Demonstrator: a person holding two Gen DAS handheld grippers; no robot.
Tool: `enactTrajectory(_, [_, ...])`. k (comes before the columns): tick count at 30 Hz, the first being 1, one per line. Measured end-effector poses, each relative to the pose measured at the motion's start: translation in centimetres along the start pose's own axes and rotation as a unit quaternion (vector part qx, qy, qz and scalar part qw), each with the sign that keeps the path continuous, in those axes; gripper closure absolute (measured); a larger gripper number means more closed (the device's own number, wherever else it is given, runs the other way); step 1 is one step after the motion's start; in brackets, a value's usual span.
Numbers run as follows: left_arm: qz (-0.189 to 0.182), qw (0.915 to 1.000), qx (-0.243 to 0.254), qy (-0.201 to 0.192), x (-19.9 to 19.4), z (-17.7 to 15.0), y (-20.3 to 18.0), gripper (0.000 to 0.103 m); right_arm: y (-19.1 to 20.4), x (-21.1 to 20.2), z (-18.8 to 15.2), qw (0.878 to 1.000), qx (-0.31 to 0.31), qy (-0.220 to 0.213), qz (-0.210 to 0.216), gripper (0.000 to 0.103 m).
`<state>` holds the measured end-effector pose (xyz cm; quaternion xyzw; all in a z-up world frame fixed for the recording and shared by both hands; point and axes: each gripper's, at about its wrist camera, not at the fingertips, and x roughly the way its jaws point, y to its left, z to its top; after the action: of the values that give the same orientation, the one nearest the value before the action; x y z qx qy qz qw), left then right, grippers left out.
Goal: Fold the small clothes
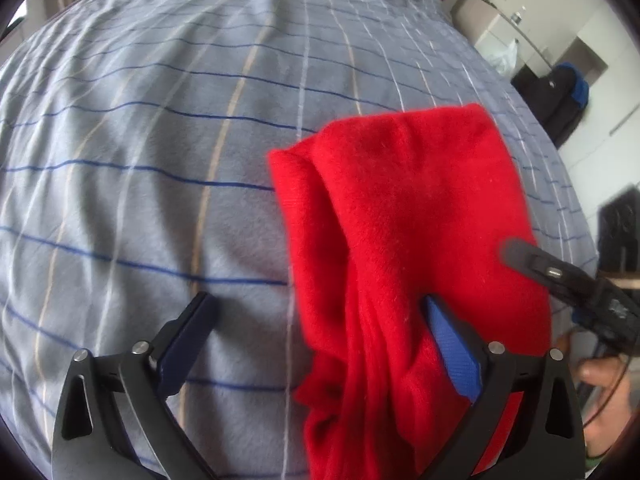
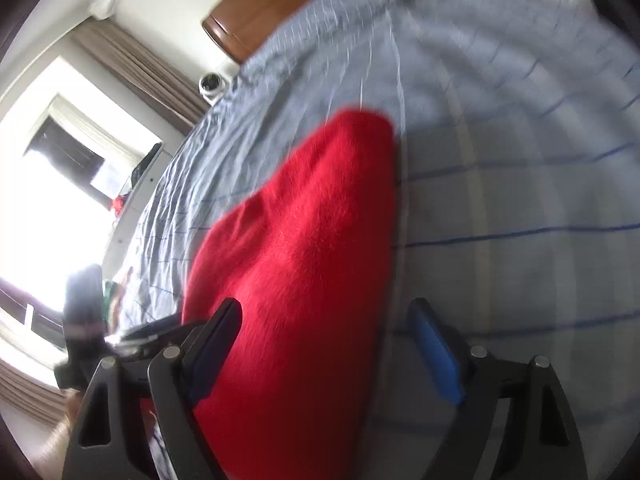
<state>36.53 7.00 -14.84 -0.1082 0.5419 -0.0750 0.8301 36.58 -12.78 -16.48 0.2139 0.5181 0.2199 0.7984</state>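
Note:
A small red knit garment (image 1: 404, 216) lies bunched on the blue-grey striped bedsheet (image 1: 160, 160). In the left wrist view my left gripper (image 1: 320, 308) is open, its right finger (image 1: 452, 344) pressed against the garment's near folds and its left finger (image 1: 192, 320) over bare sheet. The right gripper's finger (image 1: 532, 260) reaches onto the garment from the right. In the right wrist view the red garment (image 2: 304, 264) fills the gap between the fingers of my open right gripper (image 2: 324, 316), lying over the sheet (image 2: 520, 200). The left gripper (image 2: 132, 336) shows blurred at the left.
A wooden headboard (image 2: 256, 20) stands at the bed's far end. A bright window (image 2: 48, 184) with curtains is to the left. A white shelf unit (image 1: 520, 40) and a dark bag (image 1: 556, 92) stand beyond the bed's right edge.

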Motion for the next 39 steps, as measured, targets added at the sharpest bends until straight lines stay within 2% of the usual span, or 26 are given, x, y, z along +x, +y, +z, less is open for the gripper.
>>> enactTrajectory(1, [0.001,1.0,0.006,-0.002,0.2,0.0,-0.2,0.019,0.5,0.9,0.0,1.0,-0.012,0.0,-0.007,0.023])
enactTrajectory(2, [-0.003,0.9998,0.016,-0.007,0.3,-0.1,-0.5,0.033,1.3,1.4,0.0,0.999,-0.037,-0.004,-0.022,0.047])
enactTrajectory(3, [-0.025,0.9994,0.024,-0.008,0.3,-0.2,-0.8,0.061,2.4,1.8,-0.2,0.996,-0.069,-0.006,-0.053,0.059])
enactTrajectory(4, [-0.039,0.9989,0.025,-0.008,0.1,-0.3,-1.1,0.076,3.9,2.0,-0.6,0.99,-0.106,-0.015,-0.09,0.069])
enactTrajectory(5, [-0.035,0.9989,0.026,-0.015,-0.3,-0.4,-1.4,0.078,5.8,1.9,-1.2,0.981,-0.15,-0.031,-0.123,0.074])
enactTrajectory(7, [-0.036,0.998,0.031,-0.04,-2.0,-0.3,-1.8,0.081,8.6,1.3,-2.3,0.961,-0.214,-0.061,-0.162,0.076])
enactTrajectory(8, [-0.043,0.997,0.033,-0.055,-3.2,-0.4,-2.0,0.081,10.0,0.4,-2.8,0.953,-0.239,-0.083,-0.168,0.076])
enactTrajectory(11, [-0.046,0.9909,0.059,-0.112,-7.7,0.0,-3.0,0.081,12.6,-2.9,-2.6,0.944,-0.262,-0.139,-0.147,0.077])
enactTrajectory(13, [-0.041,0.9875,0.075,-0.133,-9.6,0.7,-3.5,0.08,13.9,-4.6,-1.8,0.94,-0.267,-0.165,-0.135,0.077])
enactTrajectory(14, [-0.038,0.9876,0.077,-0.131,-9.4,1.0,-3.7,0.072,14.3,-5.3,-1.0,0.94,-0.263,-0.175,-0.128,0.077])
enactTrajectory(15, [-0.03,0.9894,0.077,-0.12,-9.0,1.3,-3.5,0.053,14.5,-5.7,-0.5,0.942,-0.256,-0.179,-0.123,0.076])
enactTrajectory(16, [-0.02,0.992,0.073,-0.101,-7.9,1.4,-3.0,0.037,14.1,-5.7,0.1,0.946,-0.244,-0.175,-0.118,0.072])
enactTrajectory(18, [0.023,0.9957,0.053,-0.072,-5.9,0.5,-1.3,0.035,11.9,-4.1,1.3,0.965,-0.203,-0.116,-0.118,0.052])
enactTrajectory(19, [0.039,0.9964,0.041,-0.063,-5.4,-0.5,-0.4,0.035,10.1,-3.1,1.4,0.973,-0.173,-0.08,-0.133,0.035])
enactTrajectory(21, [0.046,0.9964,0.029,-0.066,-5.8,-2.8,0.7,0.034,7.5,-2.8,0.0,0.975,-0.146,-0.054,-0.158,0.029])
enactTrajectory(22, [0.055,0.9952,0.03,-0.075,-6.4,-3.9,0.9,0.03,6.8,-3.2,-0.8,0.974,-0.146,-0.054,-0.164,0.028])
enactTrajectory(23, [0.07,0.993,0.036,-0.088,-7.2,-5.2,1.0,0.026,6.0,-3.8,-2.3,0.972,-0.15,-0.053,-0.172,0.022])
enactTrajectory(25, [0.107,0.9852,0.049,-0.125,-9.2,-7.7,0.3,0.006,5.1,-5.0,-4.3,0.97,-0.156,-0.053,-0.179,0.014])
enactTrajectory(28, [0.134,0.9743,0.068,-0.168,-11.7,-9.8,-1.0,0.003,4.9,-7.3,-7.8,0.971,-0.157,-0.054,-0.17,0.014])
enactTrajectory(31, [0.158,0.967,0.076,-0.185,-13.4,-11.1,-2.8,0.002,6.2,-10.0,-10.6,0.971,-0.161,-0.071,-0.164,0.011])
enactTrajectory(34, [0.177,0.9601,0.081,-0.201,-14.7,-10.5,-3.8,0.002,7.9,-12.1,-12.2,0.968,-0.168,-0.089,-0.162,0.009])
enactTrajectory(39, [0.203,0.9501,0.08,-0.223,-16.9,-12.1,-5.1,0.001,9.8,-13.5,-13.8,0.963,-0.186,-0.097,-0.171,0.006])
